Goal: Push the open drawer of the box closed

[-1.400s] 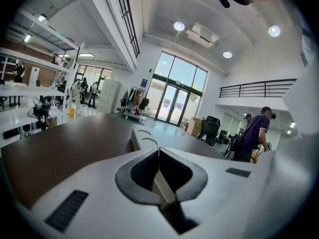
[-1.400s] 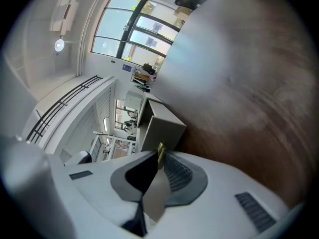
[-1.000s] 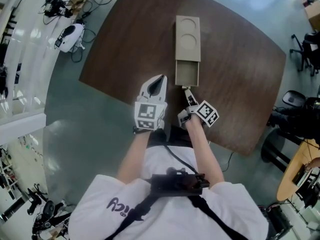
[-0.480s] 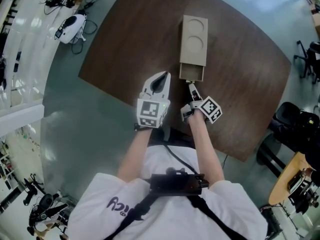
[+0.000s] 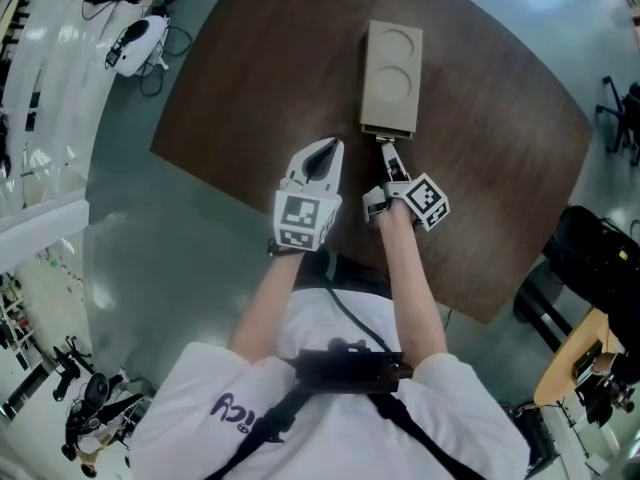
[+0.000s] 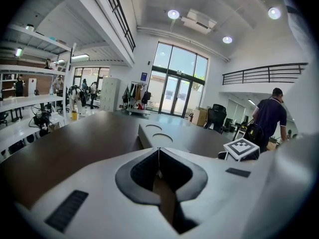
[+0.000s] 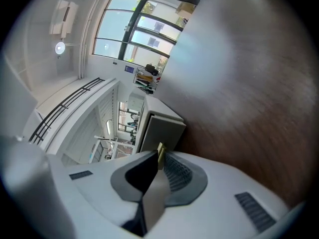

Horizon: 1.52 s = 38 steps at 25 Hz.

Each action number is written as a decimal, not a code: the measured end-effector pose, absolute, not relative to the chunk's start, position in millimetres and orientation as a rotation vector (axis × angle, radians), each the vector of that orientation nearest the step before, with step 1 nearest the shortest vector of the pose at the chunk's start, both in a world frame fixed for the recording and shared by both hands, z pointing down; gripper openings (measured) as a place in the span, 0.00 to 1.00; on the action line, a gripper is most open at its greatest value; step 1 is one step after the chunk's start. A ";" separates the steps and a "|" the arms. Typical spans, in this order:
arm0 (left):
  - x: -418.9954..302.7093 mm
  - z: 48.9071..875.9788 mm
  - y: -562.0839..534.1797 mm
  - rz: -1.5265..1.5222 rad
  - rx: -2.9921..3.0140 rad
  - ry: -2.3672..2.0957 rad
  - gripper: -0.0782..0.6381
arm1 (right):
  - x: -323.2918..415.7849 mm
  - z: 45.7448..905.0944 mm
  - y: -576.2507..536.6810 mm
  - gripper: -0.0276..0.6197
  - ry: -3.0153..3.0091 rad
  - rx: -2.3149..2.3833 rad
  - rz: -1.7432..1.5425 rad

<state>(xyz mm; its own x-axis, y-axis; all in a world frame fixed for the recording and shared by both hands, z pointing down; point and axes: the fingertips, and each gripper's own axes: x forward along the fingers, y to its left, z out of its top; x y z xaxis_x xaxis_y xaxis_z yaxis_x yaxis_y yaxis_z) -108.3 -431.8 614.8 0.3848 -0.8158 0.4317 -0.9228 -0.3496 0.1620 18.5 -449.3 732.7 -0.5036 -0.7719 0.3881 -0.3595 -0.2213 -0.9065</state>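
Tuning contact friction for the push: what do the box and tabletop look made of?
Box looks like matte beige plastic or painted board: uniform colour, no glare, two round recesses on top. Table: dark brown wood-grain, probably laminate or veneer; fine streaks, soft satin window reflection.

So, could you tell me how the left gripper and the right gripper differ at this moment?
The right gripper has its tip at the box drawer front; the left gripper sits beside the box, apart from it. The right gripper is rolled sideways; the left gripper is level. Both have jaws together, holding nothing.
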 end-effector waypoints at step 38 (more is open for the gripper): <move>-123.9 542.5 -333.9 0.243 2.354 -1.528 0.12 | -11.5 606.9 -370.5 0.12 2.342 -1.397 -1.210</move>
